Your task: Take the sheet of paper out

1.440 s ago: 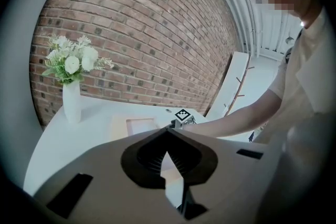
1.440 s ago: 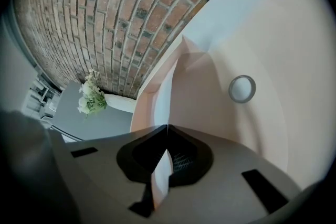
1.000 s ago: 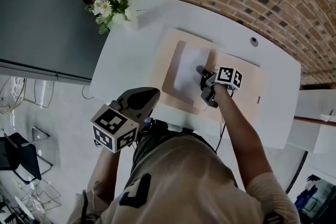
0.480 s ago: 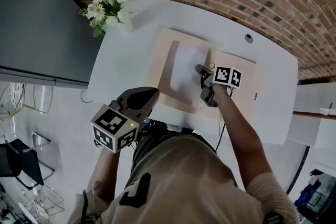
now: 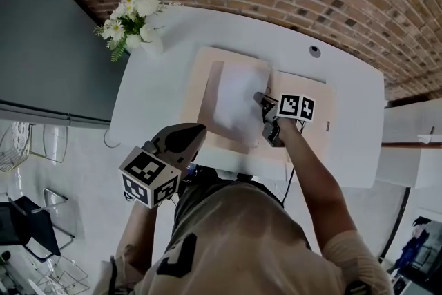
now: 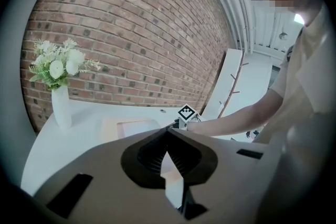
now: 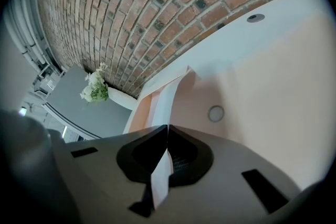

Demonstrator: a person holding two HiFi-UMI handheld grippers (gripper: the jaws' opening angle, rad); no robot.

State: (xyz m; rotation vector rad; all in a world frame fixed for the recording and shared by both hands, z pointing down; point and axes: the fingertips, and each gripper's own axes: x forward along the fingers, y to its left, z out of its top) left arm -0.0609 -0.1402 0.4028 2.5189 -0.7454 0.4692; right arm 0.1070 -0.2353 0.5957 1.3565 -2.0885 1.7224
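A white sheet of paper (image 5: pixel 237 101) lies tilted over the left half of an open beige folder (image 5: pixel 314 131) on the white table (image 5: pixel 345 86). My right gripper (image 5: pixel 262 99) is shut on the sheet's right edge. In the right gripper view the jaws (image 7: pixel 168 129) pinch the white sheet (image 7: pixel 164 99), which runs away over the folder (image 7: pixel 273 86). My left gripper (image 5: pixel 199 129) hangs shut and holds nothing, off the table's near edge. Its own view (image 6: pixel 168 131) looks across the table at the folder (image 6: pixel 131 126).
A white vase of flowers (image 5: pixel 131 21) stands at the table's far left corner. A round cable hole (image 5: pixel 315 50) sits near the brick wall. A round snap button (image 7: pixel 216 113) is on the folder's inside. The person's right arm (image 5: pixel 311 176) reaches over the table's near edge.
The right gripper has risen slightly with the sheet, whose right edge now lifts off the folder. The left gripper has shifted a little beside the table's near edge.
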